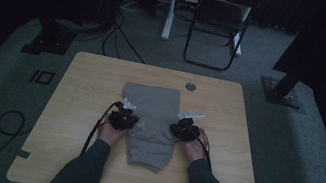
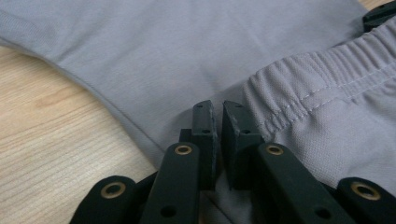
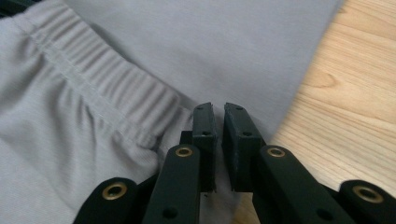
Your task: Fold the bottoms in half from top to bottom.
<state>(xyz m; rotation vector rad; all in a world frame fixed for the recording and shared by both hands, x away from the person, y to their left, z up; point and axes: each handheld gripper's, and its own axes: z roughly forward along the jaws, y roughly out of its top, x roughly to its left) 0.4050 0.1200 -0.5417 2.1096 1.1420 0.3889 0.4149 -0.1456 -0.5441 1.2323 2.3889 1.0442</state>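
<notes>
A grey pair of shorts (image 1: pixel 151 100) lies folded in the middle of the wooden table (image 1: pixel 86 83), its elastic waistband (image 2: pixel 327 70) turned over onto the cloth. My left gripper (image 1: pixel 132 118) sits at the garment's left edge and my right gripper (image 1: pixel 177 127) at its right edge. In the left gripper view the black jaws (image 2: pixel 218 108) stand almost together at the waistband's corner, with grey cloth (image 2: pixel 154 51) pinched between them. The right gripper view has its jaws (image 3: pixel 218 109) just as close, nipping the other waistband corner (image 3: pixel 112 93).
A round cable hole (image 1: pixel 191 86) lies in the table behind the shorts. Bare wood (image 3: pixel 355 98) flanks the garment on both sides. A black chair (image 1: pixel 219 20) and loose cables (image 1: pixel 120 33) stand on the carpet beyond the table.
</notes>
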